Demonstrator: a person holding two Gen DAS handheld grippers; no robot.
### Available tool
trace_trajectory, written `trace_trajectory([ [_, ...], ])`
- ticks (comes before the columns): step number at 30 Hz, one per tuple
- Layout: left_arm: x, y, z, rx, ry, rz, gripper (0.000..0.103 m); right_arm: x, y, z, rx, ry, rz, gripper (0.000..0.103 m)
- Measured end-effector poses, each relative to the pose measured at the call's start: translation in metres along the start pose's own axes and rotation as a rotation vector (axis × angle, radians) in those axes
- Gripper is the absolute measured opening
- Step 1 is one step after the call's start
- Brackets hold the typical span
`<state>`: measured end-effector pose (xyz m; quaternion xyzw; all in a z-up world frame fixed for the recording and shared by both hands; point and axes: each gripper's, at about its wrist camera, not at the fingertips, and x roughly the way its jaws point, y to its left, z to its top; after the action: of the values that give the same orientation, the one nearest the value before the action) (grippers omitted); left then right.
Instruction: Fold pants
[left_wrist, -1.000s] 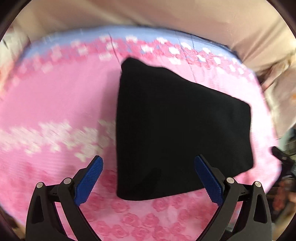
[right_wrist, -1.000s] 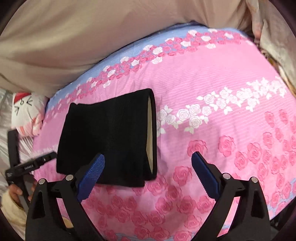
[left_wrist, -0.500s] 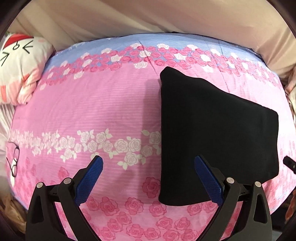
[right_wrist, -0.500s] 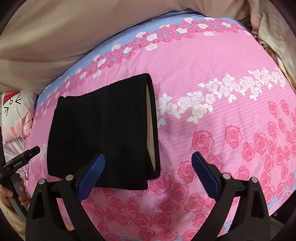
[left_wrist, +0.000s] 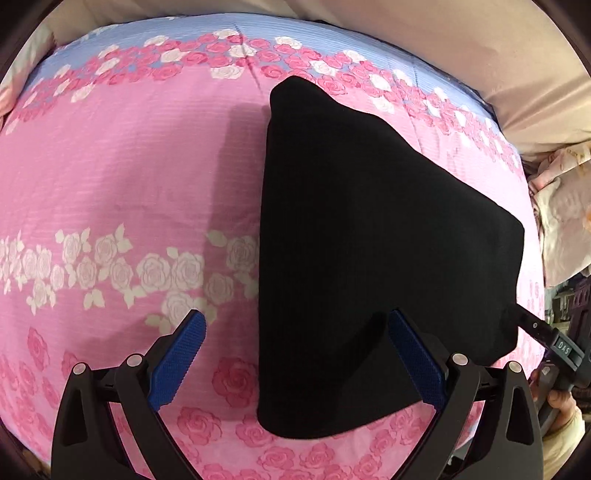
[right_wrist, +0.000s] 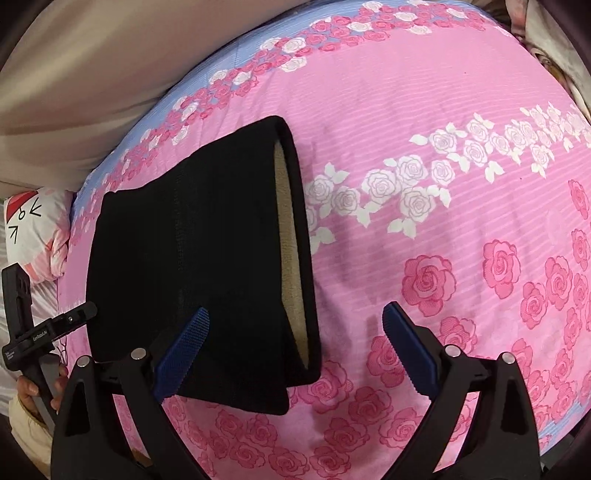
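Left gripper (left_wrist: 295, 354): jaws spread wide, holding nothing, above the bedspread (left_wrist: 110, 177) near its front edge. Right gripper (right_wrist: 295, 350): likewise wide apart and empty. Beyond them, the black pants (left_wrist: 369, 240) lie folded flat mid-bedspread.

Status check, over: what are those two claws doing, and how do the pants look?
Left gripper open, empty. Right gripper open, empty. Pants folded into a compact stack on the bedspread, beige lining showing at one end. Nothing in the way.
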<state>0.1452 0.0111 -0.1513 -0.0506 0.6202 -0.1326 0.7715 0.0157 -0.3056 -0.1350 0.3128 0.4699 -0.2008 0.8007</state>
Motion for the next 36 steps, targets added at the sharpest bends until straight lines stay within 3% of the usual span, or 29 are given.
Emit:
trace_trajectory([
  [3,-0.004,-0.006,0.000,0.018,-0.004,-0.007,0.098,-0.007,0.001,0.000,0.020,-0.022,-0.016,0.093],
  [6,-0.020,-0.001,-0.007,0.003,-0.049,0.010,0.098,-0.030,0.024,-0.001,-0.051,-0.097,0.002,0.093],
  [8,-0.029,0.008,-0.015,-0.023,-0.060,0.050,0.098,-0.040,0.068,-0.003,-0.201,-0.124,0.063,0.084],
  [10,-0.033,0.019,-0.025,-0.062,-0.057,0.089,0.098,-0.030,0.115,-0.003,-0.356,-0.098,0.096,0.061],
  [11,-0.034,0.023,-0.029,-0.080,-0.054,0.101,0.098,-0.021,0.133,0.000,-0.402,-0.080,0.121,0.054],
  [12,-0.036,0.027,-0.033,-0.092,-0.055,0.107,0.098,-0.006,0.152,0.005,-0.430,-0.052,0.148,0.041],
  [14,-0.038,0.034,-0.040,-0.121,-0.052,0.126,0.098,0.028,0.180,0.019,-0.464,0.011,0.180,0.035],
  [16,-0.042,0.037,-0.046,-0.122,-0.052,0.154,0.098,0.064,0.200,0.037,-0.528,0.032,0.113,0.033],
  [17,-0.044,0.036,-0.049,-0.113,-0.055,0.173,0.098,0.079,0.200,0.047,-0.520,0.043,0.075,0.032],
  [18,-0.047,0.035,-0.052,-0.103,-0.062,0.188,0.098,0.095,0.190,0.066,-0.438,0.073,0.078,0.024],
  [20,-0.052,0.034,-0.059,-0.065,-0.077,0.230,0.098,0.087,0.189,0.085,-0.341,0.052,0.088,0.022],
  [22,-0.056,0.034,-0.065,-0.051,-0.096,0.256,0.098,0.062,0.214,0.082,-0.418,-0.005,0.120,0.027],
  [25,-0.059,0.041,-0.075,-0.062,-0.103,0.257,0.098,0.067,0.264,0.060,-0.592,0.077,0.186,0.026],
  [27,-0.059,0.044,-0.078,-0.068,-0.096,0.259,0.098,0.110,0.289,0.060,-0.662,0.150,0.120,0.024],
  [30,-0.063,0.045,-0.078,-0.066,-0.095,0.277,0.098,0.148,0.290,0.089,-0.561,0.148,0.099,0.023],
  [32,-0.070,0.046,-0.081,-0.054,-0.113,0.292,0.098,0.144,0.288,0.105,-0.467,0.143,0.128,0.023],
  [34,-0.073,0.051,-0.084,-0.064,-0.128,0.299,0.098,0.115,0.296,0.090,-0.515,0.093,0.182,0.027],
  [36,-0.074,0.058,-0.087,-0.094,-0.129,0.299,0.098,0.098,0.296,0.062,-0.579,0.112,0.218,0.027],
])
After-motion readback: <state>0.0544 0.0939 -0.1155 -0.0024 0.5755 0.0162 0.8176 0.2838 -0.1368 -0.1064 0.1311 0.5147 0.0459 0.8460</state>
